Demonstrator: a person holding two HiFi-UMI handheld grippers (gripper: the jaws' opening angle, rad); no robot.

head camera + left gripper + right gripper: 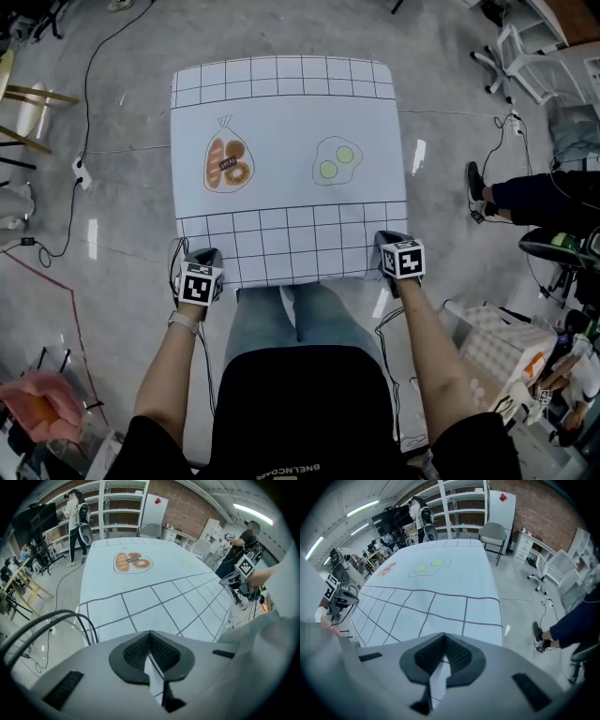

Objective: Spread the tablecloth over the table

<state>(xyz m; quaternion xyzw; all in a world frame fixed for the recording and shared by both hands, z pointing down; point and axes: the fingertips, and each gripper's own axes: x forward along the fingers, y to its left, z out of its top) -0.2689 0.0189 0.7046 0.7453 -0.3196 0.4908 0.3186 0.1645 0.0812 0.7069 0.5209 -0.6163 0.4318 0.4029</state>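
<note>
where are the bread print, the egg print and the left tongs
bread print [228, 163], head view, middle of the loaves
egg print [337, 161], head view, between the two yolks
left tongs [150, 644], left gripper view, tips shut on the tablecloth [140, 603]

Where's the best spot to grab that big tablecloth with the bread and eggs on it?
Probably its near checked edge, one corner per gripper, coming from the person's side. The tablecloth lies flat and wide, so only the thin edge fits between jaws. The left gripper and right gripper are each shut on a near corner.
</note>
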